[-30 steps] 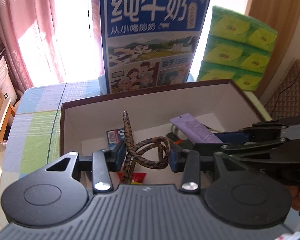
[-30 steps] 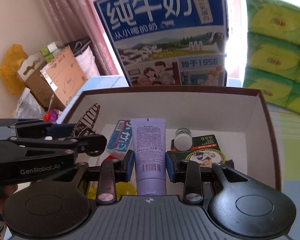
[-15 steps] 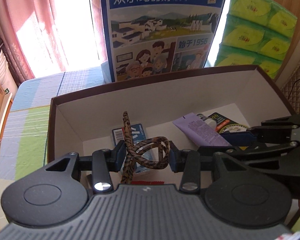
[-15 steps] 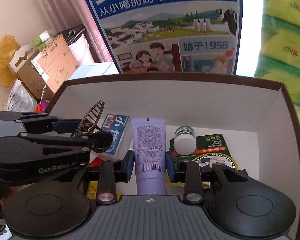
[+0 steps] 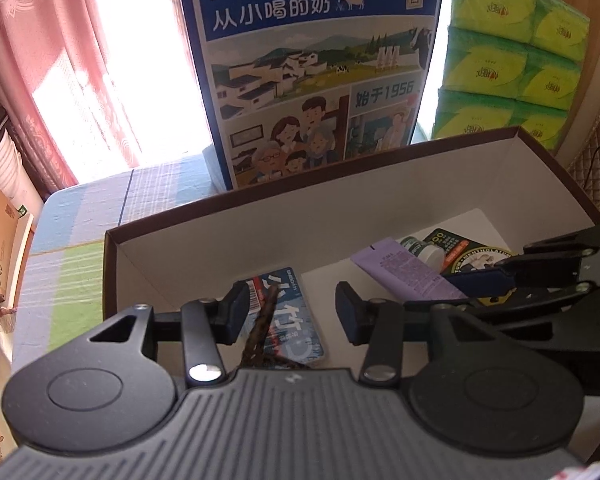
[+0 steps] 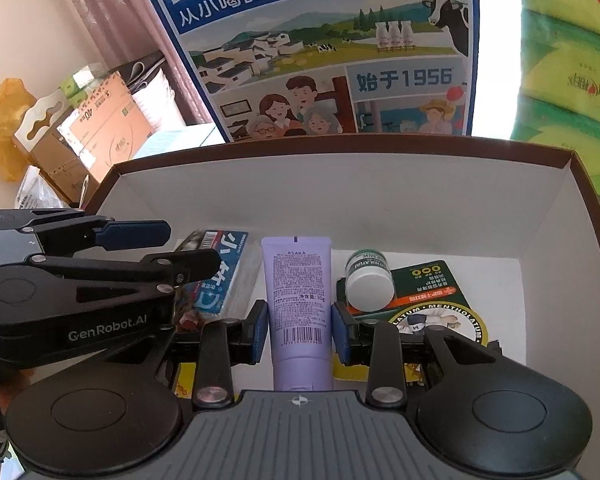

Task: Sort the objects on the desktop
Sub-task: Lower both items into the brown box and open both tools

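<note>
Over the brown-rimmed box [image 6: 548,168], both grippers tilt steeply down side by side. At six o'clock in the right wrist view, the right gripper [image 6: 300,330] clamps the lilac tube [image 6: 298,292]. The left gripper [image 5: 288,312] has just been opening: its jaws stand apart, pads clear of the leopard-print hair tie [image 5: 262,332], which lies on the blue packet [image 5: 288,316] at the box's seven o'clock
</note>
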Available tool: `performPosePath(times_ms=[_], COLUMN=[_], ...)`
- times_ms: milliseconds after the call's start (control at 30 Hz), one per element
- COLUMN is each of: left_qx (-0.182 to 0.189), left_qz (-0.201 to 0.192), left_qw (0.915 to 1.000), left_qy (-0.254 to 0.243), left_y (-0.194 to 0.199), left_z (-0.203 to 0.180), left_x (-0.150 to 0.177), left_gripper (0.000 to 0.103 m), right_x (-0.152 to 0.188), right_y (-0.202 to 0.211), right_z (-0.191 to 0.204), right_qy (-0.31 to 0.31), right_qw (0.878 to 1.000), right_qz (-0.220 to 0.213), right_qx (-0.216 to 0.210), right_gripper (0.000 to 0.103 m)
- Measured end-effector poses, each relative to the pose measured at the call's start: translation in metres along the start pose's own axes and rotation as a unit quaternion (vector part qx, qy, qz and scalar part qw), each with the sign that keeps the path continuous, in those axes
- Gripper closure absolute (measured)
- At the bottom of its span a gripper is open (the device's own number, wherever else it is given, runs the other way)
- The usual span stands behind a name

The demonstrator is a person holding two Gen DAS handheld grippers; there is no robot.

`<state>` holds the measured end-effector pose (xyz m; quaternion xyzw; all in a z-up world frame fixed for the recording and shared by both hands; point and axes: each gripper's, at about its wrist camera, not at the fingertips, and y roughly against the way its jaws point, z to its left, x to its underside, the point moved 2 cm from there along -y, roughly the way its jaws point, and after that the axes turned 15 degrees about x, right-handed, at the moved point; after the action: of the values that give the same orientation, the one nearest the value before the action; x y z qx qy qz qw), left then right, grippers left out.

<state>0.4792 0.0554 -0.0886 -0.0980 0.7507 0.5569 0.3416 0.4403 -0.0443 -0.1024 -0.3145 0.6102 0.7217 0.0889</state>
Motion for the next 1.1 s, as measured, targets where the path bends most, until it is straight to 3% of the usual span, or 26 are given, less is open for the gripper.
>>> performPosePath(times_ms=[767,967,1067,1100], left_qx=[-0.001,-0.004,-0.003,-0.005], left_qz=[-0.028,-0.036,-0.042,-0.045], left_qw=[0.9996,0.9992,0.9989,0.9987], left_qy=[0.008,0.018,0.023,0.024], left_y=[0.024,0.03,0.038,0.041], left_z=[-0.001,0.002,0.002,0.001], left_x=[-0.006,-0.007,-0.007,-0.006], left_gripper=[0.056,0.05,0.046,0.042], right_x=[0.001,-0.002,-0.002,-0.001], right_y=[-0.001,0.005,0.011,0.014], right_z=[0.01,0.017,0.018,0.018], right_qy=[0.007,0.018,0.024,0.024], right_qw=[1.0,1.0,0.999,0.999], right_qz=[-0.001,-0.025,-0.034,-0.037], right_qx=[0.003,0.001,0.004,0.006], right_gripper=[0.072,0.071,0.058,0.049])
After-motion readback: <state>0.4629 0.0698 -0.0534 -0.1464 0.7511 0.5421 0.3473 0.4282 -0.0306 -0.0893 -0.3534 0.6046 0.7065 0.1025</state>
